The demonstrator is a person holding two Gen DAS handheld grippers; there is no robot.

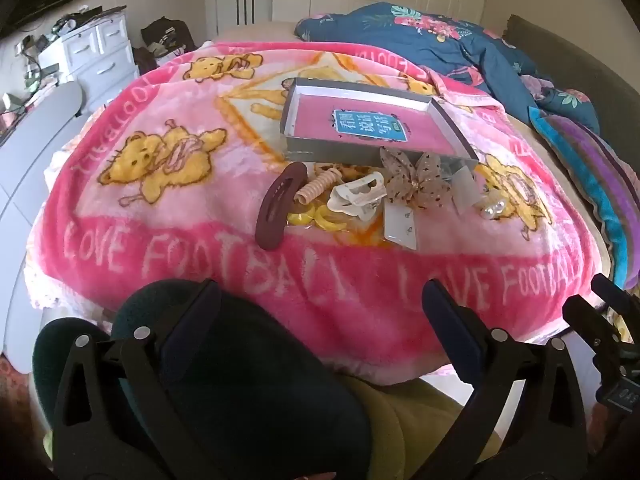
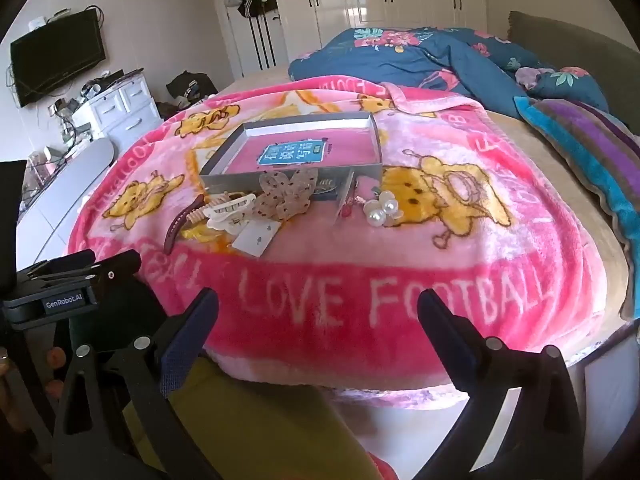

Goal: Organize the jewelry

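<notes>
Still apart: both tongs gape empty, short of the jewelry heap on the bed's pink blanket (image 2: 400, 240).

Left tongs (image 1: 320, 312) and right tongs (image 2: 318, 314) hover near the edge; the grey box (image 2: 296, 148) sits behind tangled bow (image 2: 286, 194), claw clip (image 2: 228, 210), pearls (image 2: 380, 210); soft plush could snag, and a grab may drag neighbours.

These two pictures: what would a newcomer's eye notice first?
First, the bright pink blanket with yellow bears, spread over the bed. On its middle lies an open grey box with a pink book inside. A heap of hair clips and a bow sits just in front of the box.
</notes>
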